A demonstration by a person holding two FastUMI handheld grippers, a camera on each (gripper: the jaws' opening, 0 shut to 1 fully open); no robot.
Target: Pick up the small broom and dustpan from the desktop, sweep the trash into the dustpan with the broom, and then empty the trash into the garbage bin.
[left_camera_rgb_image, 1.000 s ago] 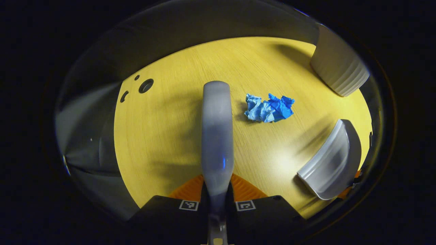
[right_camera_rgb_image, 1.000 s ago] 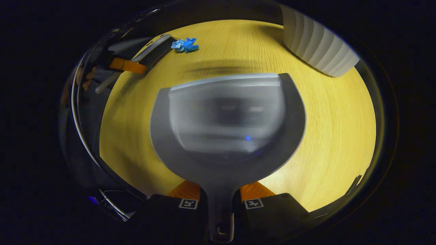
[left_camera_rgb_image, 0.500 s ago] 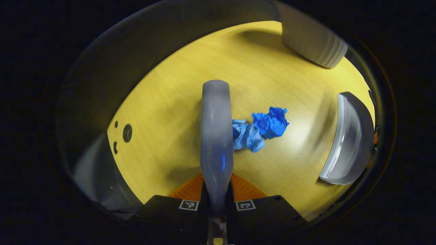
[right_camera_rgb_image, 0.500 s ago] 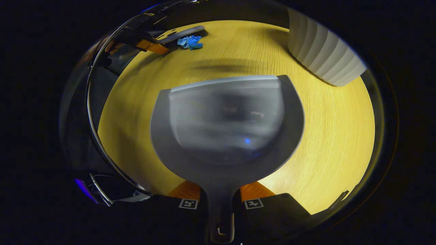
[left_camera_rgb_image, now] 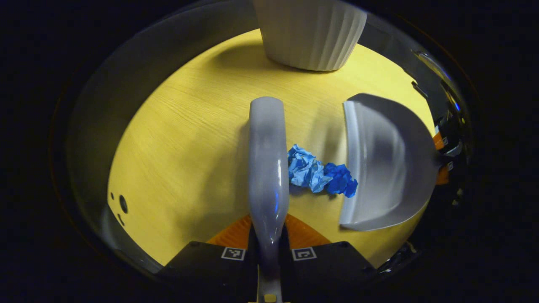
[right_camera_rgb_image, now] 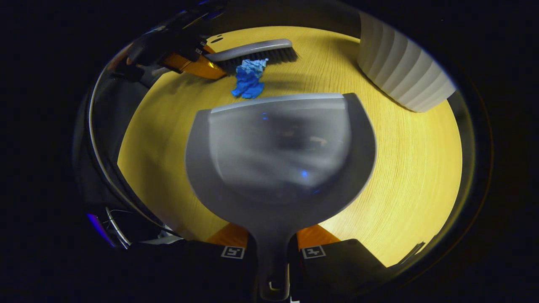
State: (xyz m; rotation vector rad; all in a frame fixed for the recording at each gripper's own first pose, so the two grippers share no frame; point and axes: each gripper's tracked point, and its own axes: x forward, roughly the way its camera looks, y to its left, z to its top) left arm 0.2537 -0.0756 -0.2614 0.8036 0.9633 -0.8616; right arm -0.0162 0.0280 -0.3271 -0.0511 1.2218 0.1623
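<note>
Crumpled blue paper trash (left_camera_rgb_image: 320,174) is seen lying on the yellow wooden desk (left_camera_rgb_image: 177,143), caught between the small broom (left_camera_rgb_image: 268,168) and the open lip of the dustpan (left_camera_rgb_image: 387,164), touching the broom's side and reaching just to the pan's front edge. The broom's handle is pinched in the left claw (left_camera_rgb_image: 268,252), both fingers pressed against it at the bottom of the left gripper view, with the broom's grey back pointing away over the desk. In the right gripper view the dustpan (right_camera_rgb_image: 280,155) is held by its handle, clamped between the two fingers of the right claw (right_camera_rgb_image: 271,252), its mouth facing the trash (right_camera_rgb_image: 249,80). Beyond the paper, the broom (right_camera_rgb_image: 257,49) is shown with its dark bristles down on the desk, and the left claw (right_camera_rgb_image: 185,59) is visible at its handle. A white ribbed garbage bin (left_camera_rgb_image: 309,33) stands on the desk farther back, well apart from the trash, and appears at the upper right of the right gripper view (right_camera_rgb_image: 402,71).
</note>
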